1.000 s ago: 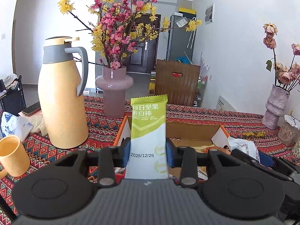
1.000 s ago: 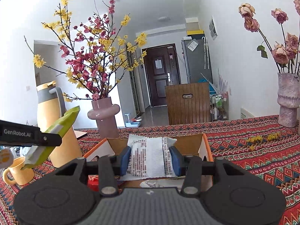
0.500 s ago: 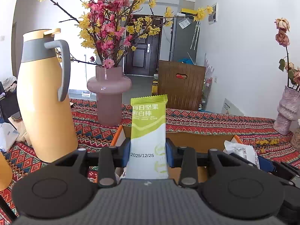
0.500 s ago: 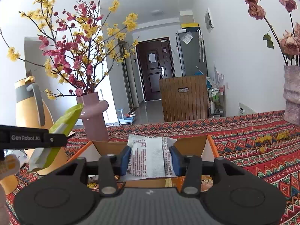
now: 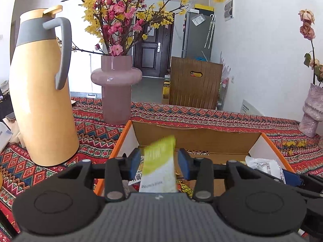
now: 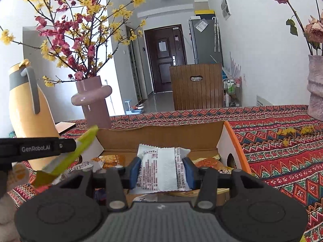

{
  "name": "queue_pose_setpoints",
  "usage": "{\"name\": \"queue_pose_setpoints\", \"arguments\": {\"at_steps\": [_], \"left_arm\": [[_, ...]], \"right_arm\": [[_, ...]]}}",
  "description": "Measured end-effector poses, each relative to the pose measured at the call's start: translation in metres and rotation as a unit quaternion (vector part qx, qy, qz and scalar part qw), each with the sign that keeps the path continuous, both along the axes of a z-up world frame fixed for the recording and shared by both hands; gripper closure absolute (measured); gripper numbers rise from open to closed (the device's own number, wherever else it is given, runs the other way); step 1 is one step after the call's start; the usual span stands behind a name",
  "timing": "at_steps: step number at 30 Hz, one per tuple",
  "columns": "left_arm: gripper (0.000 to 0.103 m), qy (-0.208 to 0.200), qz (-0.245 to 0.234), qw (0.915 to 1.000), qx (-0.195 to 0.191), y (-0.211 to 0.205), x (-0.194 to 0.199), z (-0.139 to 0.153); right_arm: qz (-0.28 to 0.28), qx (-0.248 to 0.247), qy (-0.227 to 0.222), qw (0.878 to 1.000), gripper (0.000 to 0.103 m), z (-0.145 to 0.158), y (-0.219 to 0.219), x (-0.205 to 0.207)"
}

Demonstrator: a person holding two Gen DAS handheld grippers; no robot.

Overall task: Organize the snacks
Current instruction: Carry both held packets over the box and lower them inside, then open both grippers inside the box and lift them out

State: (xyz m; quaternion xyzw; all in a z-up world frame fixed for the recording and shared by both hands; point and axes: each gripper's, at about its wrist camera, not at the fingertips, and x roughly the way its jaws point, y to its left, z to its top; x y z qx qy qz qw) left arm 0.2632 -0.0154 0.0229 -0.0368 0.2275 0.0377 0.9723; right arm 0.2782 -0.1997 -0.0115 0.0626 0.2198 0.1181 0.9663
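An open cardboard box [image 5: 193, 137] with orange edges sits on the patterned tablecloth and holds several snack packets. My left gripper [image 5: 159, 162] is open over the box's near left side; the green and white snack bar [image 5: 158, 167] is blurred and loose between its blue pads, dropping. It also shows in the right wrist view [image 6: 68, 155], slanted below the left gripper's finger [image 6: 38, 147]. My right gripper [image 6: 161, 171] is shut on a white snack packet [image 6: 161, 171] above the box [image 6: 161, 135]. That packet also shows in the left wrist view [image 5: 264, 167].
A tall yellow thermos jug [image 5: 42, 92] stands left of the box. A pink vase [image 5: 116, 88] with flowering branches stands behind the box's left corner. Another vase [image 5: 314, 109] with dried roses stands far right. A wooden chair back [image 5: 194, 84] is behind the table.
My left gripper moved forward over the box and opened; the green snack bar slipped down from upright and is falling. My right gripper lowered closer to the box, still holding its packet.
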Motion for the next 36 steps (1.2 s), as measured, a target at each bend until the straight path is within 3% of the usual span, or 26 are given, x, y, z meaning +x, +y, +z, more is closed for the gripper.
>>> {"name": "queue_pose_setpoints", "arguments": {"at_steps": [1, 2, 4, 5, 6, 8, 21, 31, 36], "left_arm": [[0.049, -0.004, 0.002, 1.0, -0.002, 0.0, -0.001, 0.002], [0.028, -0.009, 0.005, 0.9999, -0.004, 0.001, -0.003, 0.003], [0.005, -0.025, 0.017, 0.9995, -0.006, 0.002, -0.007, 0.005], [0.002, -0.033, 0.02, 0.9992, -0.006, 0.002, -0.01, 0.007], [0.001, -0.039, 0.018, 0.999, -0.009, 0.003, -0.012, 0.009], [0.0, -0.045, 0.021, 0.9987, -0.012, 0.003, -0.014, 0.01], [0.0, -0.05, 0.022, 0.998, -0.031, 0.005, -0.022, 0.019], [0.0, -0.063, 0.013, 0.9977, -0.021, 0.001, -0.057, 0.047], [0.0, -0.054, 0.008, 0.9982, -0.023, 0.011, -0.076, 0.045]], "right_arm": [[0.0, 0.002, -0.001, 1.0, 0.057, 0.0, -0.001, -0.001], [-0.001, 0.006, 0.0, 1.0, 0.053, 0.0, -0.002, -0.001], [0.001, 0.016, 0.002, 1.0, 0.035, 0.0, -0.005, -0.002], [-0.001, 0.019, 0.002, 1.0, 0.02, 0.001, -0.007, -0.003], [-0.003, 0.02, 0.0, 1.0, 0.007, 0.001, -0.007, -0.004], [-0.007, 0.021, -0.007, 1.0, 0.0, 0.002, -0.008, -0.007], [-0.005, 0.017, -0.02, 1.0, 0.0, 0.008, -0.008, -0.015], [-0.013, 0.017, -0.056, 0.998, 0.0, 0.037, -0.015, -0.047], [-0.015, 0.003, -0.052, 0.999, 0.0, 0.038, -0.024, -0.066]]}}
